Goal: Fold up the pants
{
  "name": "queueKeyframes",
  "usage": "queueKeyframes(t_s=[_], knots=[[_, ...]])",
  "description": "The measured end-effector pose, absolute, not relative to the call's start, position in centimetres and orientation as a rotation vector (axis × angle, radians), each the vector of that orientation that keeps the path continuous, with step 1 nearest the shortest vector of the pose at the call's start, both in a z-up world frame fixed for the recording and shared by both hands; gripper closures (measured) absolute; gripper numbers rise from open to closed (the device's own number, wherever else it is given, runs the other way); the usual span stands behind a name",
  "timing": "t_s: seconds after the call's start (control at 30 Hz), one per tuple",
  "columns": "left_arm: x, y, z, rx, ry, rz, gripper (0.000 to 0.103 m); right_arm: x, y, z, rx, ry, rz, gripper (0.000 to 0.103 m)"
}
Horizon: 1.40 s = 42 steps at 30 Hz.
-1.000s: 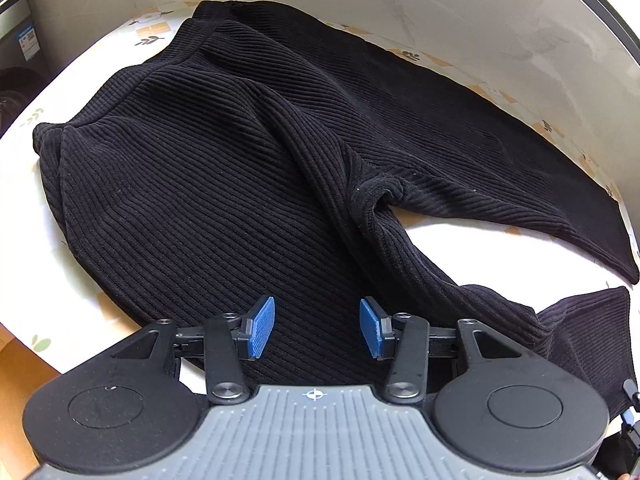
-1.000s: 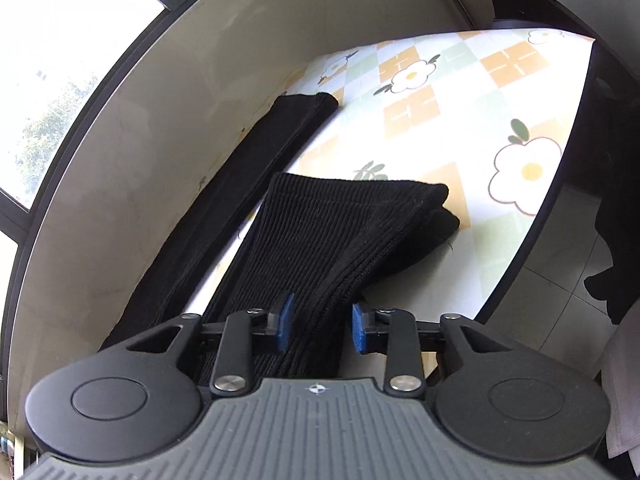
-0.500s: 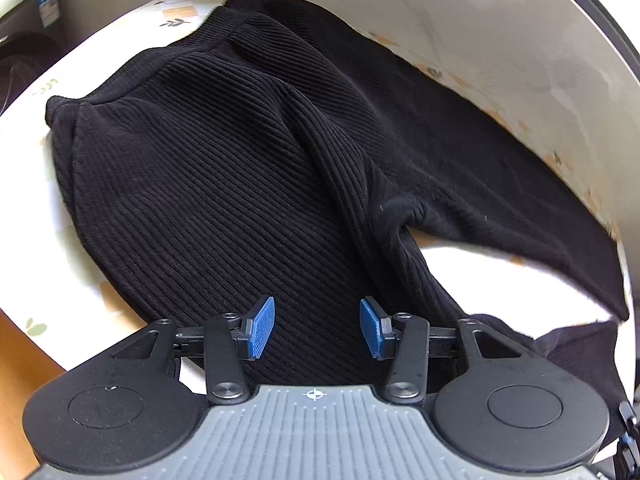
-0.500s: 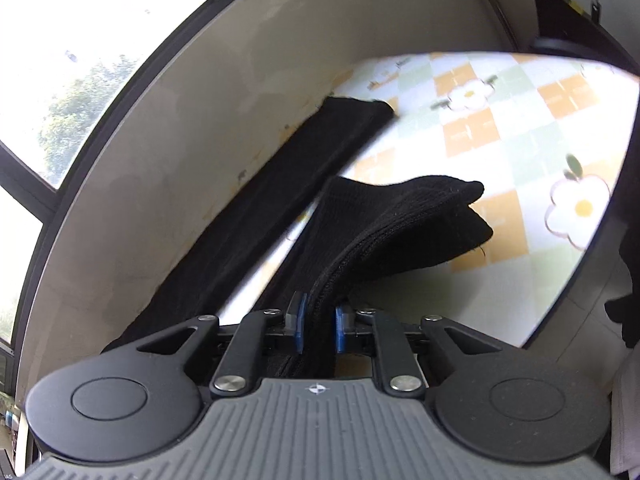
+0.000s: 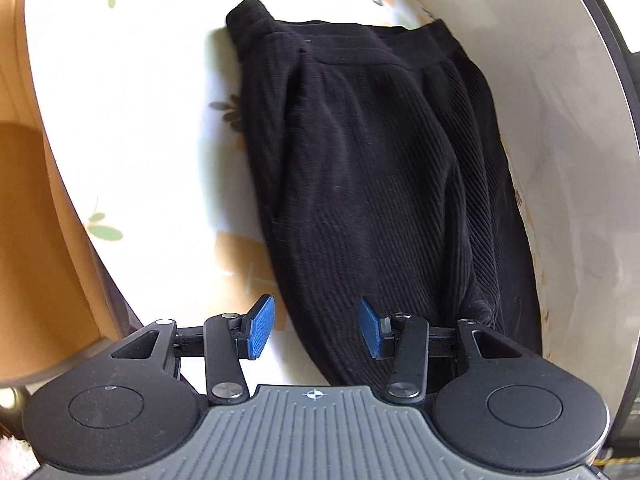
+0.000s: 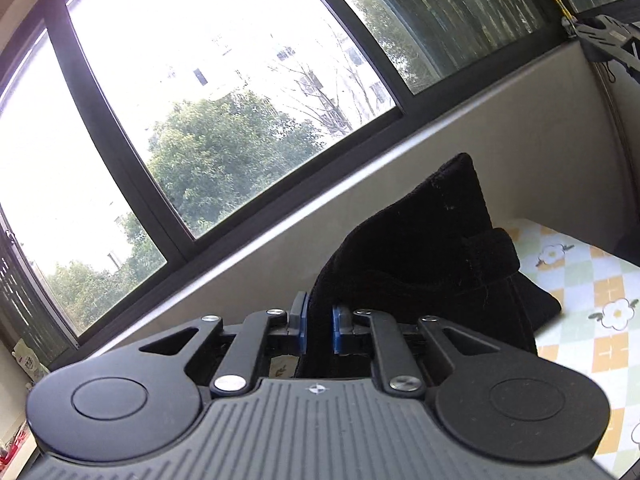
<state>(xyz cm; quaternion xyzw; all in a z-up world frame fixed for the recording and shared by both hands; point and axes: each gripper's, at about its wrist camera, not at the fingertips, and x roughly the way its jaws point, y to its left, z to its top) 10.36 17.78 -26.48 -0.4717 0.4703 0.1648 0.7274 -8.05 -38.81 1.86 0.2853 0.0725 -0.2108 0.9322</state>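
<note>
Floral tablecloth point(image 6: 580, 280), window point(image 6: 208, 92), trees point(image 6: 224, 160).

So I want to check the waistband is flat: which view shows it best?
The left wrist view: the waistband of the pants lies across the tablecloth in full sight. The right wrist view shows only a lifted leg end, no waistband.

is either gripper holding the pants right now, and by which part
The right gripper pinches the black pants by a fold of one leg near its cuff; the left gripper is open, holding nothing.
</note>
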Motion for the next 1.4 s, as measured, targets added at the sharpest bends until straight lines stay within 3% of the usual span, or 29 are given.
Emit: queueKeyframes(t_s=[0.33,0.57,0.6,0.63,0.7,0.83,0.97,1.1,1.4], knots=[[11.9,18.2,-29.2,-1.109,0.969,0.37,0.055,-6.6,-35.5,6.9,0.458,0.081,-0.354,0.092],[14.0,18.9,-29.2,-1.031,0.897,0.416,0.056,-8.4,-36.2,6.8,0.463,0.074,-0.406,0.092],[14.4,18.9,-29.2,-1.031,0.895,0.42,0.062,-8.9,-36.5,6.5,0.472,0.076,-0.418,0.092],[14.6,19.1,-29.1,-1.035,0.897,0.422,0.087,-9.2,-36.7,6.2,0.477,0.079,-0.433,0.092],[14.7,19.5,-27.7,-1.042,0.888,0.426,0.088,-10.0,-37.3,5.3,0.476,0.095,-0.481,0.092],[14.0,21.3,-20.6,-0.954,0.694,0.403,0.089,-12.1,-38.7,2.2,0.563,0.13,-0.566,0.092],[11.5,24.4,-15.0,-0.869,0.524,0.429,0.089,-14.0,-38.7,-3.5,0.759,0.279,-0.605,0.092],[10.6,26.1,-14.2,-0.864,0.506,0.483,0.089,-15.0,-36.8,-6.9,0.877,0.395,-0.61,0.092],[9.8,26.2,-14.3,-0.874,0.555,0.462,0.089,-16.1,-34.7,-4.0,0.734,0.315,-0.679,0.092]])
